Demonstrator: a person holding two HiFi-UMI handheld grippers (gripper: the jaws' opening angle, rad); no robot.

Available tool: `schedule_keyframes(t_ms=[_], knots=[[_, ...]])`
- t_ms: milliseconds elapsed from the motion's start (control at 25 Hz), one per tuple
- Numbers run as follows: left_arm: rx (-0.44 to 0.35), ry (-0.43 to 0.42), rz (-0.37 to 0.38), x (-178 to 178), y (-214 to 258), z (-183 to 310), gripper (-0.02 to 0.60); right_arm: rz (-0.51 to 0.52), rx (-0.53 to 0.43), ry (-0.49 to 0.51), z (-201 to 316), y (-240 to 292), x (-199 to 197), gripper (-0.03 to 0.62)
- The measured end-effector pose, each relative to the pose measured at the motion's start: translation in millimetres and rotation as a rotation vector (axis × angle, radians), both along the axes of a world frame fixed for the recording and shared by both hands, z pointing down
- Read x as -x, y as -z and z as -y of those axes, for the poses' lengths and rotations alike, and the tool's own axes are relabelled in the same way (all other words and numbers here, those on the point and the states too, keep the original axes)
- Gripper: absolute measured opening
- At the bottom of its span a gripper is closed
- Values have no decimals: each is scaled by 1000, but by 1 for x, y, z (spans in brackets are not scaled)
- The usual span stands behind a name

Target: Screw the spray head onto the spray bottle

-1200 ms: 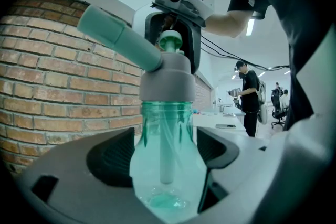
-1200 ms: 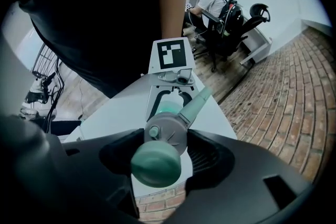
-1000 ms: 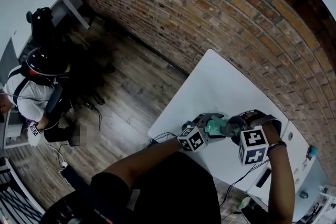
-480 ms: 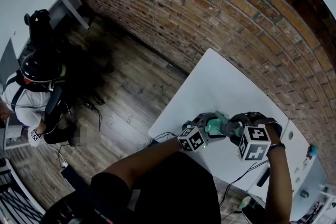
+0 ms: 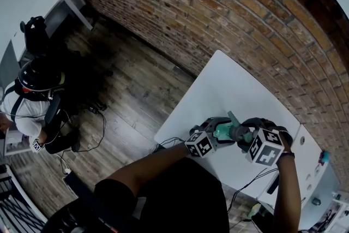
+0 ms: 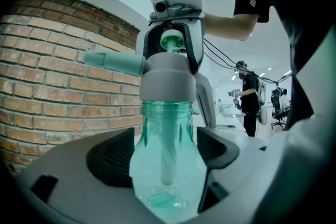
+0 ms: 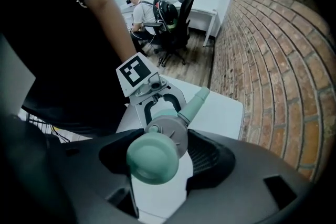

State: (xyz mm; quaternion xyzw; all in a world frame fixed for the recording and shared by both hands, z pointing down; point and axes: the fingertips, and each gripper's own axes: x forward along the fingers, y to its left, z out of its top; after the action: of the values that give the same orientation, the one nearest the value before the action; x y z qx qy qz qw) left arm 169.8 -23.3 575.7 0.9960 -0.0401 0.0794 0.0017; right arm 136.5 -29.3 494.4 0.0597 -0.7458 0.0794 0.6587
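Note:
The clear teal spray bottle lies between the pads of my left gripper, which is shut on its body. On the neck sits the grey spray head, nozzle pointing left. My right gripper is shut on the spray head; its teal pump cap faces the camera and the nozzle angles up right. In the head view both grippers meet over the white table: left gripper, bottle, right gripper.
A brick wall runs behind the table. A second white surface with small items lies at the right. A person sits by a desk far left on the wood floor. Cables hang off the table's near edge.
My right gripper has rolled, its marker cube tipping up and right. The spray head turned with it, so the nozzle now sticks up. The left gripper has held still.

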Motion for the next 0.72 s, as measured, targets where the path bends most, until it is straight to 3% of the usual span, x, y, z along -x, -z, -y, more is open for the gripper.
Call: schedule_keyframes(t_ms=[360, 720], knots=[[1, -1, 8, 0, -2, -1, 365, 20, -2, -88, 1, 0, 0, 262], [11, -8, 4, 0, 0, 0, 365, 44, -13, -67, 1, 2, 1, 262]])
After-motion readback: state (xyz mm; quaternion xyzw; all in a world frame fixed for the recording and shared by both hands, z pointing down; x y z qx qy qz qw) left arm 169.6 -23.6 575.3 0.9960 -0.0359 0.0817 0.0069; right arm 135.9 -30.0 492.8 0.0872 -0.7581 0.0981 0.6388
